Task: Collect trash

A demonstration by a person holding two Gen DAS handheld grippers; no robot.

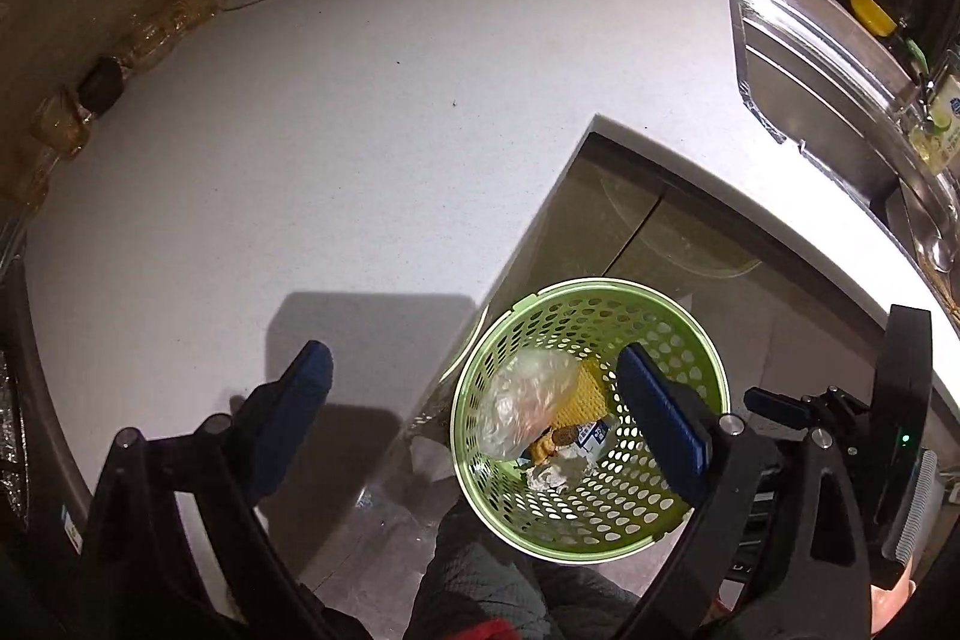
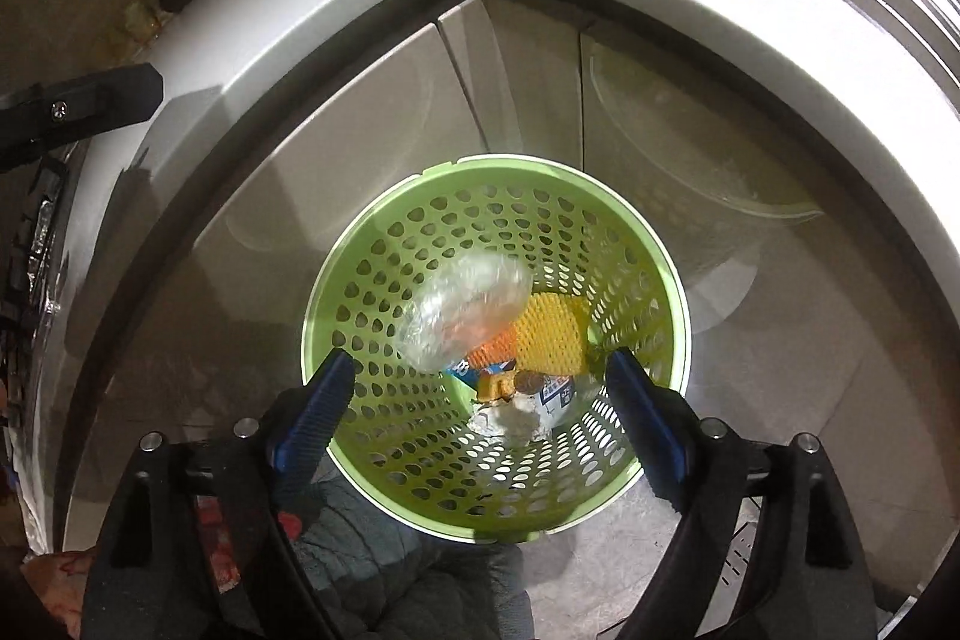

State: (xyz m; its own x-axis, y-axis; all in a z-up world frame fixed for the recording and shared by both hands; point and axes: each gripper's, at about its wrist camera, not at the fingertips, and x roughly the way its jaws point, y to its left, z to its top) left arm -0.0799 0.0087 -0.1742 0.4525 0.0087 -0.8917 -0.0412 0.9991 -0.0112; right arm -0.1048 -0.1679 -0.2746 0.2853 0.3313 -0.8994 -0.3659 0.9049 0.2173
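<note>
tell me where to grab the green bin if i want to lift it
Take the green bin by its rim, coming straight down from above with one finger inside and one outside. It stands upright on the floor, open-topped, and the thin, holed wall fits between open tongs.

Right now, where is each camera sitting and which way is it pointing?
Left wrist: on the left gripper, looking down over the white counter and green bin; right gripper at its edge.
Right wrist: on the right gripper, straight above the bin.
Shared: bin, clear plastic bag, yellow foam net.
</note>
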